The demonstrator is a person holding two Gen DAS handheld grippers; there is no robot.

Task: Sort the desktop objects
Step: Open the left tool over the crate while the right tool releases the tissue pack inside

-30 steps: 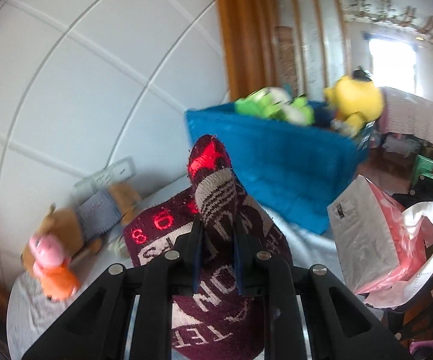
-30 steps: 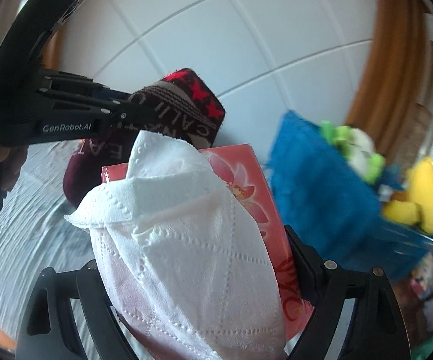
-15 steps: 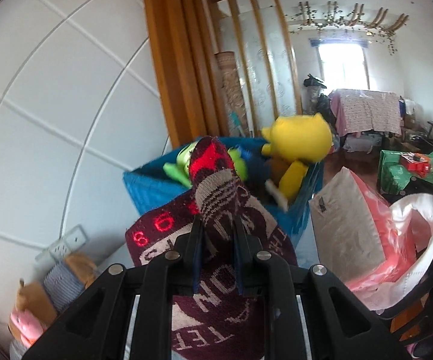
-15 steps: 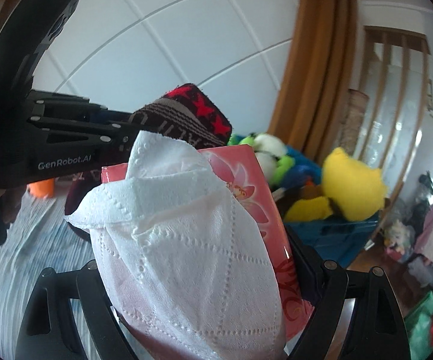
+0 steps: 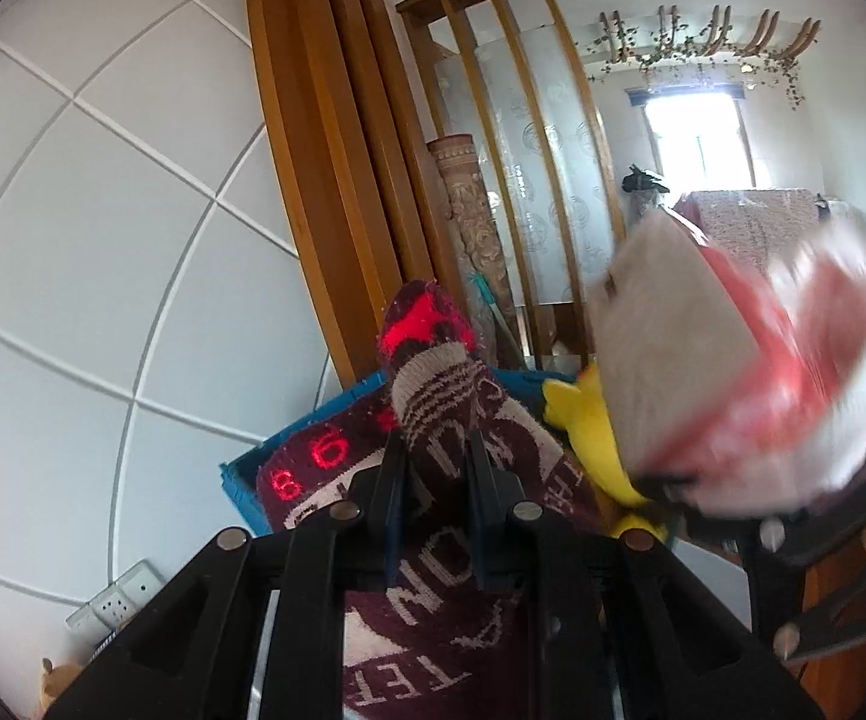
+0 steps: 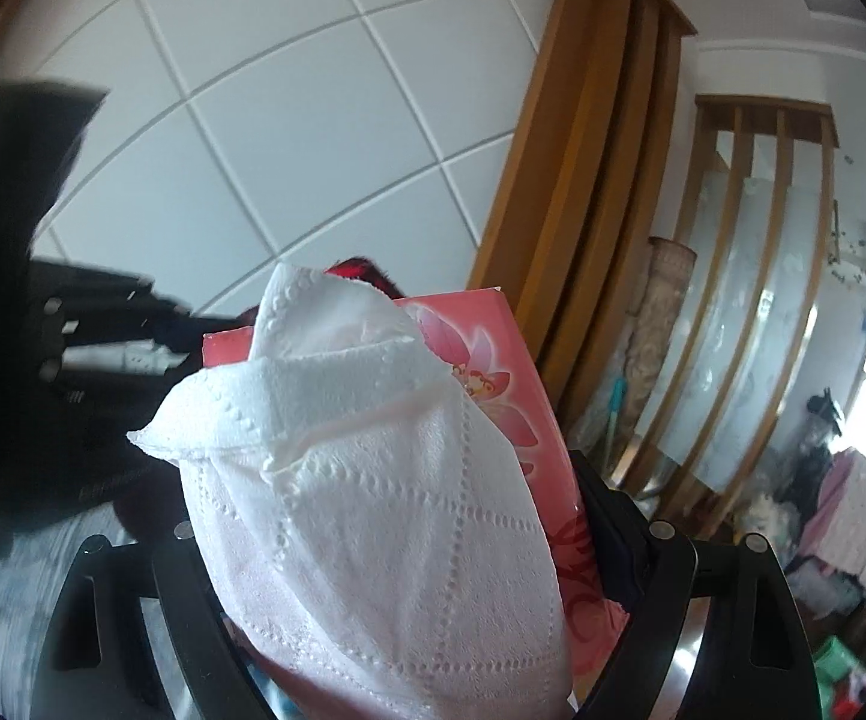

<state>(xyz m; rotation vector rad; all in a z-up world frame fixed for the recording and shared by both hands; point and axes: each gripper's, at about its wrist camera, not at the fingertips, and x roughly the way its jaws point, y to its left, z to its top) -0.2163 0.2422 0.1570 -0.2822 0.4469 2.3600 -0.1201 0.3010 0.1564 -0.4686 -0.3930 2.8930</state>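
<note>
Our left gripper [image 5: 433, 468] pinches a sock [image 5: 439, 396] above the blue bin [image 5: 240, 480] (unseen from the right view); our right gripper [image 6: 396, 498] clamps a tissue box [image 6: 487, 372].

Two black two-finger grippers are in view: the left gripper [image 5: 433, 450] and the right gripper [image 6: 396, 516]. There is one maroon knitted sock with red stars and pale lettering [image 5: 433, 372], and one pink flower-printed tissue pack [image 6: 493, 384] with one white embossed tissue [image 6: 360, 450] sticking out of it. One blue plastic basket [image 5: 240, 474] shows, with one yellow plush toy [image 5: 589, 426] in it. One white wall socket [image 5: 114, 597] and one brown plush toy [image 5: 57, 681] sit at the lower left edge.
</note>
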